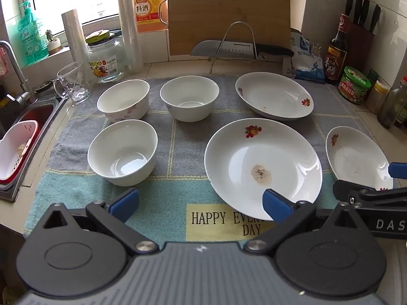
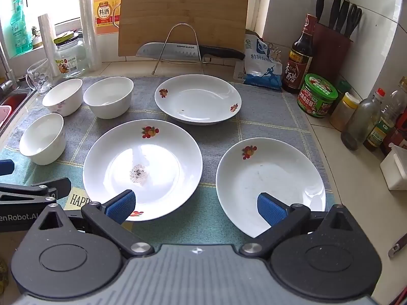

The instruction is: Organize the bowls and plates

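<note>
Both grippers — left gripper (image 1: 201,204) and right gripper (image 2: 195,207) — hover spread wide and empty; stained plate (image 1: 263,167) lies just ahead, between them.

- Three plates, e.g. the centre plate (image 2: 142,167): glazed white ceramic, glossy, with fruit decals; a dull speckled residue patch at its middle.
- Three bowls, e.g. the near bowl (image 1: 122,152): same glossy white glaze, smooth.
- Towel (image 1: 165,152) under the dishes: woven cloth, matt, slightly nubbly.
- Cutting board (image 2: 184,12): pale wood, matt, visible grain.
- Knife (image 2: 188,50): satin metal blade, black handle.
- Wire rack (image 2: 178,48): bare shiny metal.
- Glass mug (image 1: 72,84): clear glass with frosted dots.
- Left gripper (image 1: 201,204): matt black plastic arms, blue textured pads, ribbed grey body.
- Worktop (image 2: 356,203): smooth pale tile.
</note>
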A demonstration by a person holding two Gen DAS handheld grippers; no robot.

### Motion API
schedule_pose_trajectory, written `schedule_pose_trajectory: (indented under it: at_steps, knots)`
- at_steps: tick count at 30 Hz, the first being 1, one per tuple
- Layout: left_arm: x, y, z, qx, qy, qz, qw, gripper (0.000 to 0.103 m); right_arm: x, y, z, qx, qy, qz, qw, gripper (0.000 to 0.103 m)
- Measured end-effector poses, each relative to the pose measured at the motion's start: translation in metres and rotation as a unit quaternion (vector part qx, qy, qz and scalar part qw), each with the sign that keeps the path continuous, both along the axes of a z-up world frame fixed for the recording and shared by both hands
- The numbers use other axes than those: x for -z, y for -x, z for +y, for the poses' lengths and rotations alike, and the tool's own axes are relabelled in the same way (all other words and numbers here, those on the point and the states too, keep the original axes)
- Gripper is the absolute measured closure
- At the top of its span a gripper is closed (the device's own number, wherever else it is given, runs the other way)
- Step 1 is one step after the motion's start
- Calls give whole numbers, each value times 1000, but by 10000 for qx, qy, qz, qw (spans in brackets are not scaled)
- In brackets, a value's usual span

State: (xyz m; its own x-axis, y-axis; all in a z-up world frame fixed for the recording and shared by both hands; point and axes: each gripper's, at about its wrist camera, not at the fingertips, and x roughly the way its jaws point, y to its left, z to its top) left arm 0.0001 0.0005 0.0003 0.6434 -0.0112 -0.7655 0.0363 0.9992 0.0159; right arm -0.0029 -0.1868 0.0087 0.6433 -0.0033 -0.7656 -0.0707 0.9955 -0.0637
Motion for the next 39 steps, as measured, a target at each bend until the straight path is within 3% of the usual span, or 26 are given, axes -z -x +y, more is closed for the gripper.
schedule_pose_trajectory:
  at_steps: [39]
  knots:
    - [-4,-2,2,-5,45,-27,10000,1,-7,-1,2,-26,3,-34,10000,0]
